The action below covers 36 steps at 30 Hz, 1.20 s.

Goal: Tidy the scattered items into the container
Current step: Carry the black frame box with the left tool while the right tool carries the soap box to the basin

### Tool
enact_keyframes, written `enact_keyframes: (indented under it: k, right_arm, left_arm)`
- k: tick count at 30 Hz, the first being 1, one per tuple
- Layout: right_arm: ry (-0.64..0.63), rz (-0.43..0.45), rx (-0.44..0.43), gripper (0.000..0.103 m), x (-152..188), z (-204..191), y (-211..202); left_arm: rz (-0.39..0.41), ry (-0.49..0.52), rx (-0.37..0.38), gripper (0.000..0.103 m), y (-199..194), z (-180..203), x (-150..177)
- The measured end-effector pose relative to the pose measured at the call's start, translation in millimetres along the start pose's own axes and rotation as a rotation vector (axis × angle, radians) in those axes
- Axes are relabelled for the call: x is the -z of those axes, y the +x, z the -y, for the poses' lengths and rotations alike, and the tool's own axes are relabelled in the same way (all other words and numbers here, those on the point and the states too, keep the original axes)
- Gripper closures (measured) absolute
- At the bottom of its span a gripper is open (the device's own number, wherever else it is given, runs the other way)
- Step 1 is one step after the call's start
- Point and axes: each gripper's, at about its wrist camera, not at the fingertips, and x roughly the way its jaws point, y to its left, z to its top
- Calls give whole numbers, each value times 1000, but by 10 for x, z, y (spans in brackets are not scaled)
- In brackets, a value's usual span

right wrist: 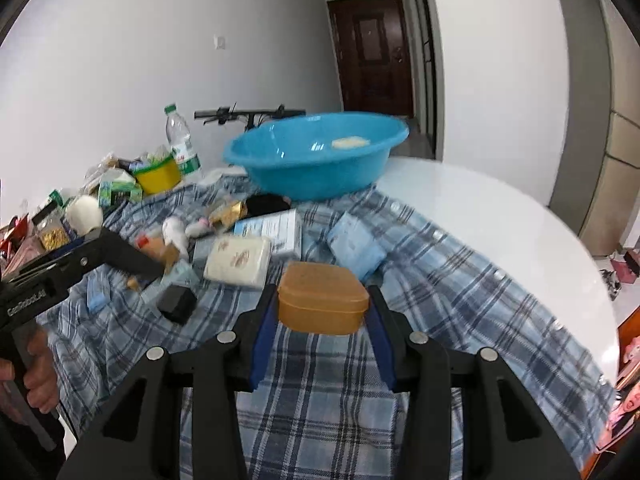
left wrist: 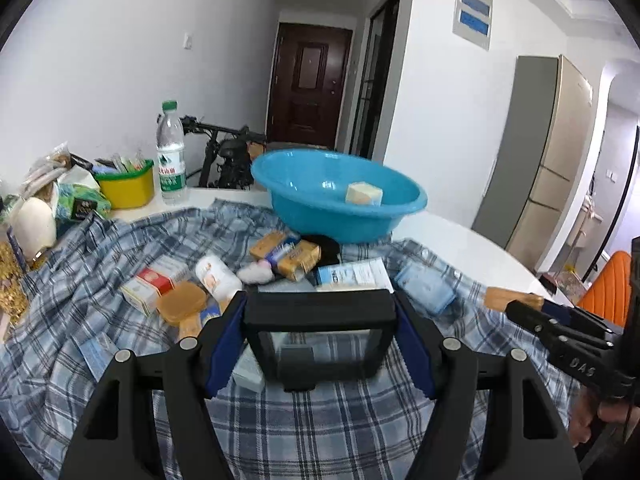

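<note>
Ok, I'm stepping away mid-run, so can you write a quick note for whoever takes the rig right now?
Right gripper: shut on the tan box, held above the plaid cloth.
Left gripper: fingers either side of the black box; grip unconfirmed.
Done: one cream block lies in the blue basin.
Left: put both boxes in the basin, then the white packet, the blue pack and the other clutter on the cloth.
</note>
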Motion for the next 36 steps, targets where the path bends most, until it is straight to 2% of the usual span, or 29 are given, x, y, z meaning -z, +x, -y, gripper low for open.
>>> enact_keyframes:
  k: [10, 15, 21, 26, 32, 36]
  right_arm:
    - [-69, 224, 23, 61, -506, -193, -572]
    - [-99, 313, 21, 61, -682, -299, -802]
    - [-130, 350, 21, 61, -866, -385, -810]
    - [-133, 403, 13, 61, -1082, -441, -778]
    - [-160, 413, 26, 61, -1291, -458, -646]
    - [-165, 400, 57, 61, -1431, -420, -460]
  left_arm:
    - [153, 43, -36, 31, -361, 54, -426]
    - [184, 30, -22, 31, -497, 49, -588]
    - [229, 78, -44, 31, -570, 124, -801]
    - [273, 76, -20, 31, -604, 193, -976]
    - [342, 77, -6, 31, -512, 231, -1244]
    - [384, 104, -35, 31, -338, 252, -1390]
